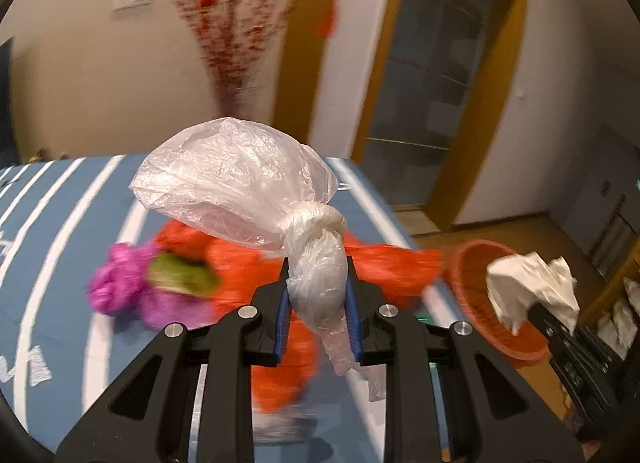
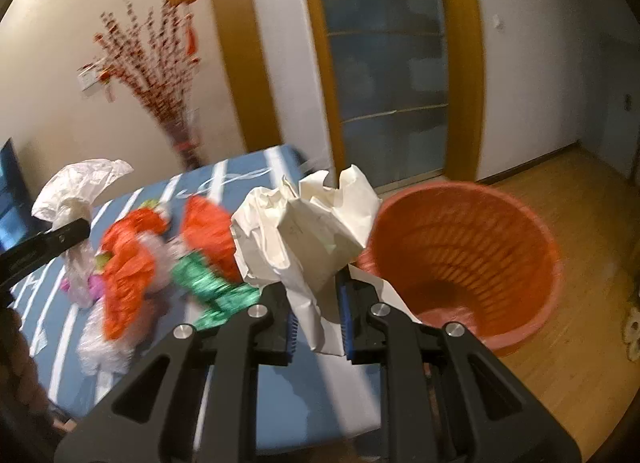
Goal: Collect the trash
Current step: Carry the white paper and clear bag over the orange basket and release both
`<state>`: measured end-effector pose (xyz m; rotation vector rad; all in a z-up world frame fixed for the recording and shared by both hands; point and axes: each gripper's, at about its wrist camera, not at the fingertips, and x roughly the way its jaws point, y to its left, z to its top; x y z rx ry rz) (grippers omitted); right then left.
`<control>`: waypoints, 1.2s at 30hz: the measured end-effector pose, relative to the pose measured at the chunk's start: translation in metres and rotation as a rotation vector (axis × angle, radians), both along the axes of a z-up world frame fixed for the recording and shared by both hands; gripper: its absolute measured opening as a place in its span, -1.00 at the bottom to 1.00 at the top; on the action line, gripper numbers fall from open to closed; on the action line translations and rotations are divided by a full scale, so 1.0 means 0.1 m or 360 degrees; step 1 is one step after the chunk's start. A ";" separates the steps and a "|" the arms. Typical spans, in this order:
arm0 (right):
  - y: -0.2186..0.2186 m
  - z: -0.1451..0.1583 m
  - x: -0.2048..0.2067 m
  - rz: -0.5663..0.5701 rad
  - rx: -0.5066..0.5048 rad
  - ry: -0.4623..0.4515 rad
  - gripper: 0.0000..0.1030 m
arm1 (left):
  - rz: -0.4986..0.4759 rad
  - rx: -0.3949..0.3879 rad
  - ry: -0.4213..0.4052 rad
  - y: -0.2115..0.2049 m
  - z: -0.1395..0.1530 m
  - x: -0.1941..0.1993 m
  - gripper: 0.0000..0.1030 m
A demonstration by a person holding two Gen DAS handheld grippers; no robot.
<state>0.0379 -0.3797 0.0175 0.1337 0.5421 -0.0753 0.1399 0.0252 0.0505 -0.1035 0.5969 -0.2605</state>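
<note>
My left gripper [image 1: 317, 291] is shut on a knotted clear plastic bag [image 1: 240, 179] and holds it above the blue striped table [image 1: 60, 223]. It also shows in the right wrist view [image 2: 76, 187]. My right gripper [image 2: 318, 303] is shut on crumpled white paper [image 2: 312, 223], held beside the rim of the orange basket [image 2: 468, 259]. In the left wrist view the paper [image 1: 528, 283] hangs over the basket [image 1: 472, 275]. Orange [image 1: 248, 263], purple [image 1: 120, 283] and green [image 2: 216, 287] trash lies on the table.
The basket stands on the wooden floor [image 2: 560, 363] off the table's right edge. A wall with a red branch decoration [image 1: 236, 23] and a glass door [image 2: 384, 63] lie behind the table. Dark furniture [image 1: 616, 223] stands at the far right.
</note>
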 end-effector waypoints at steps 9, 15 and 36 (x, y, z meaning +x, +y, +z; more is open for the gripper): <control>-0.72 0.05 -0.03 -0.0269 0.0013 -0.0034 -0.65 | -0.0316 -0.0018 0.0026 -0.93 -0.03 0.06 -0.55; -1.15 0.00 0.03 -0.0391 0.0090 -0.0027 -0.65 | -0.0477 -0.0025 0.0083 -1.46 -0.16 0.15 -0.55; -1.93 -0.30 0.51 -0.0444 0.0339 0.0040 -0.46 | -0.0743 0.0013 0.0279 -2.30 -0.56 0.32 -0.45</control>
